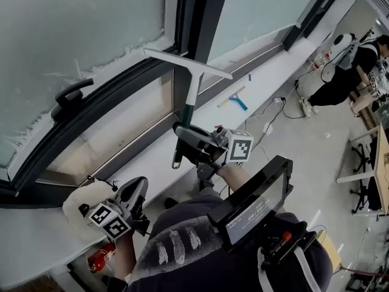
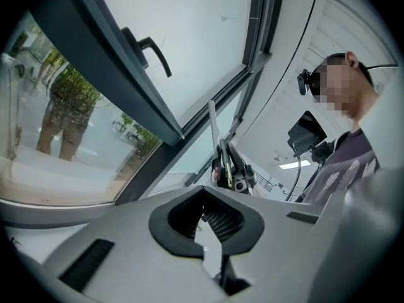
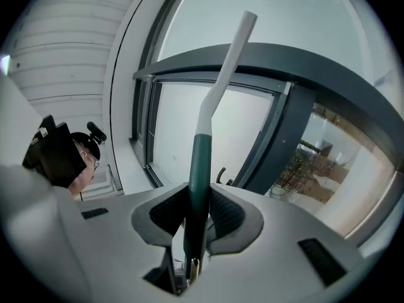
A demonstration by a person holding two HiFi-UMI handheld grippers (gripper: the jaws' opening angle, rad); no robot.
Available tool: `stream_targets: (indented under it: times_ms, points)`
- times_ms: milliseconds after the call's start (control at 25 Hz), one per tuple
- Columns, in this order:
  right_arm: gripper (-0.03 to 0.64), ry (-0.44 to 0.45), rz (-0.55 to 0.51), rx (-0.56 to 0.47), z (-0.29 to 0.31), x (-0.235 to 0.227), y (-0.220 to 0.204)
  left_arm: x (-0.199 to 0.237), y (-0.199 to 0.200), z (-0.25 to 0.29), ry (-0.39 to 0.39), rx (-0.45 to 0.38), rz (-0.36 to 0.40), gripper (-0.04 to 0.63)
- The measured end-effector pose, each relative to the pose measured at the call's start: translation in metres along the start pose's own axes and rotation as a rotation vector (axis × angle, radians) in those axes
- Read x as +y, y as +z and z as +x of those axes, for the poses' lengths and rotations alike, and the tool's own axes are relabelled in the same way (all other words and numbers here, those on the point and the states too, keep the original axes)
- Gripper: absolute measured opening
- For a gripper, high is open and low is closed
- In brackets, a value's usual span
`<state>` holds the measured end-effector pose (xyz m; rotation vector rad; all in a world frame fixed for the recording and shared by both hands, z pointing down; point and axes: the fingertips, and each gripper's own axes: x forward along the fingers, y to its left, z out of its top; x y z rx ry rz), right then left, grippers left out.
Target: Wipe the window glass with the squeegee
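Observation:
The squeegee [image 1: 189, 72] has a white blade bar on top and a white-to-green handle. It stands upright in front of the dark window frame, between two panes. My right gripper [image 1: 196, 143] is shut on the green lower handle. In the right gripper view the squeegee [image 3: 218, 87] rises out of my right gripper [image 3: 196, 213] towards the glass. My left gripper [image 1: 135, 193] lies low on the white sill beside a white cloth [image 1: 82, 208]. In its own view my left gripper [image 2: 205, 223] has its jaws together with nothing seen between them. The frosted window glass [image 1: 79, 23] fills the upper left.
A black window handle [image 1: 72, 95] juts from the open sash. A second blue and yellow squeegee [image 1: 234, 98] lies on the sill [image 1: 267, 66] further right. A screen device [image 1: 255, 207] hangs at my chest. Another person [image 1: 358, 56] is far right on the floor, near cables.

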<state>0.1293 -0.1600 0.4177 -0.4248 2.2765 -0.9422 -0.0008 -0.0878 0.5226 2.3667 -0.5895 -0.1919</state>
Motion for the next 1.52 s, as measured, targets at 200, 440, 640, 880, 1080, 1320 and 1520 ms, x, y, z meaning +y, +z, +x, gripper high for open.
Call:
stream_targets:
  times_ms: [200, 440, 640, 880, 1080, 1320, 1520]
  points:
    - [0.094, -0.008, 0.006, -0.050, -0.030, -0.011, 0.017, -0.001, -0.004, 0.031, 0.004, 0.038, 0.018, 0.005]
    - [0.092, -0.074, -0.046, -0.038, -0.090, -0.032, 0.065, -0.025, -0.015, 0.113, -0.011, 0.085, 0.032, 0.005]
    - [0.089, -0.154, -0.051, -0.007, -0.144, -0.059, 0.101, -0.048, -0.029, 0.182, -0.022, 0.130, 0.040, 0.005]
    - [0.089, -0.247, -0.063, 0.131, -0.190, -0.088, 0.118, -0.062, -0.048, 0.240, -0.002, 0.170, 0.024, 0.005]
    - [0.089, -0.270, -0.036, 0.245, -0.212, -0.098, 0.113, -0.073, -0.057, 0.270, -0.001, 0.187, 0.023, 0.005]
    - [0.089, -0.261, 0.001, 0.297, -0.214, -0.102, 0.102, -0.073, -0.046, 0.280, 0.002, 0.173, 0.048, 0.005]
    - [0.089, -0.238, 0.007, 0.318, -0.192, -0.100, 0.092, -0.064, -0.029, 0.271, -0.001, 0.155, 0.071, 0.005]
